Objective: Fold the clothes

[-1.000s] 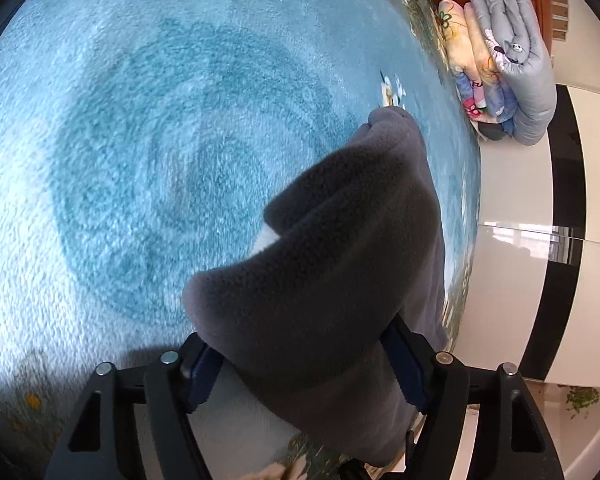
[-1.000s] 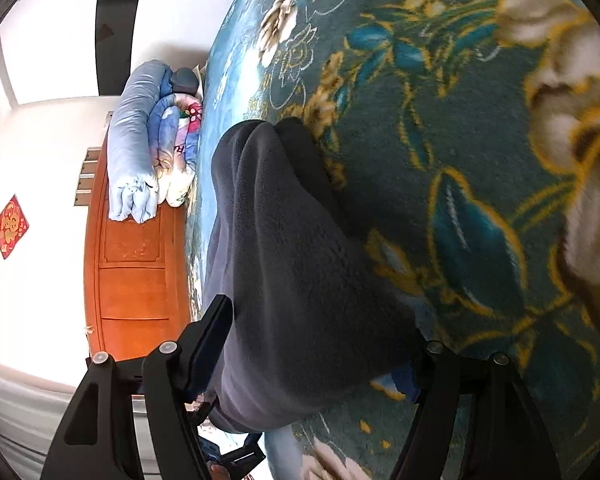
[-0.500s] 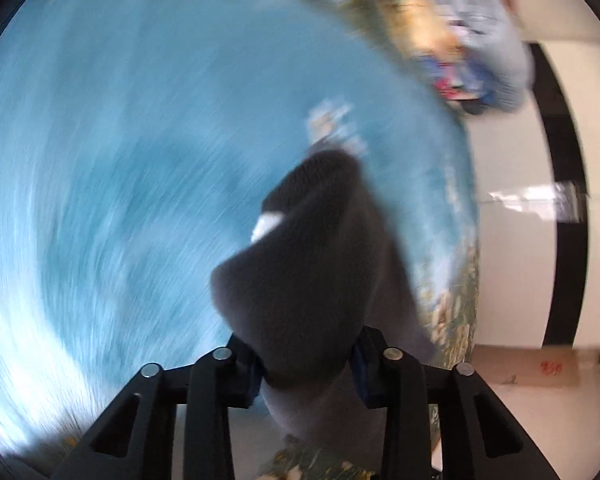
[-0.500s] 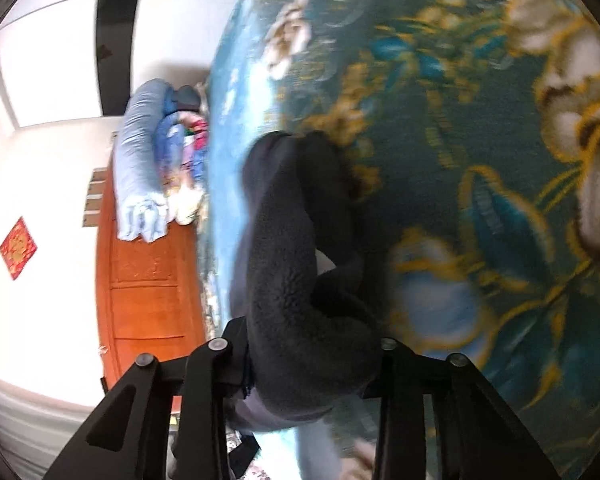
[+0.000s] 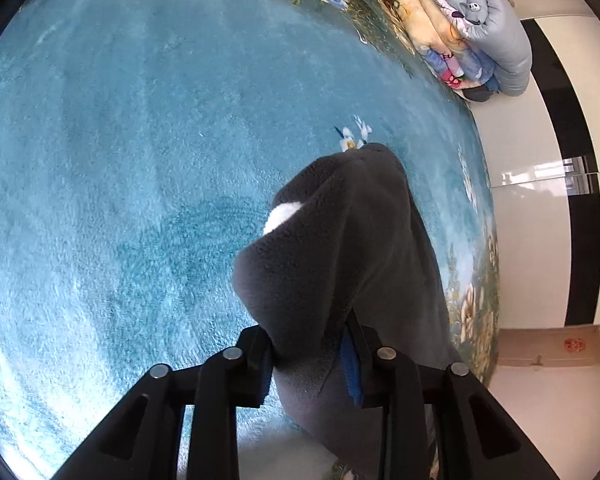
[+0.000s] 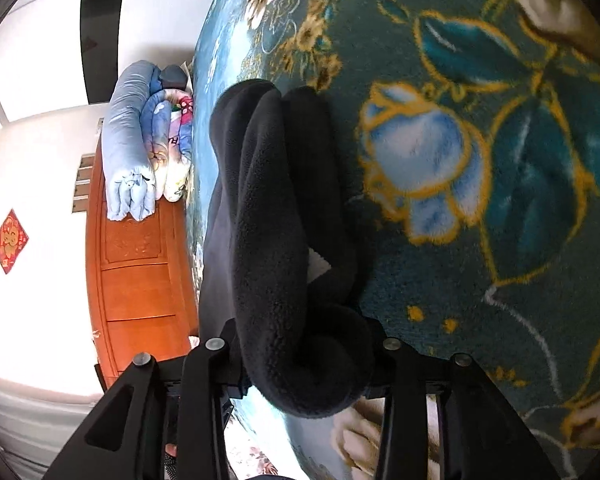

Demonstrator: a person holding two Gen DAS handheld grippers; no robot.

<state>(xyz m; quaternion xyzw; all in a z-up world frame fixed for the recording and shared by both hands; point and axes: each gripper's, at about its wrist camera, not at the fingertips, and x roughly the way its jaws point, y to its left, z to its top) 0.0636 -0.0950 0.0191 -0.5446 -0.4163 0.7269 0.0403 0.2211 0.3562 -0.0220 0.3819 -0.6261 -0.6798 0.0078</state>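
A dark grey fleece garment (image 5: 352, 248) is lifted off the teal floral blanket (image 5: 140, 160) and hangs stretched between both grippers. My left gripper (image 5: 308, 344) is shut on one bunched edge of it; a small white label (image 5: 282, 213) shows on the fleece. My right gripper (image 6: 304, 344) is shut on another thick bunch of the same garment (image 6: 276, 208), which looks black in the right wrist view and trails away over the blanket (image 6: 480, 140).
A stack of folded quilts (image 5: 472, 20) lies at the far end of the bed, also in the right wrist view (image 6: 140, 140), against an orange wooden headboard (image 6: 136, 272). White and black wall panels (image 5: 548, 200) stand beside the bed.
Both grippers have closed from wide open onto the fleece and bunched it between their fingers. The left gripper swung and lifted the cloth off the blanket.
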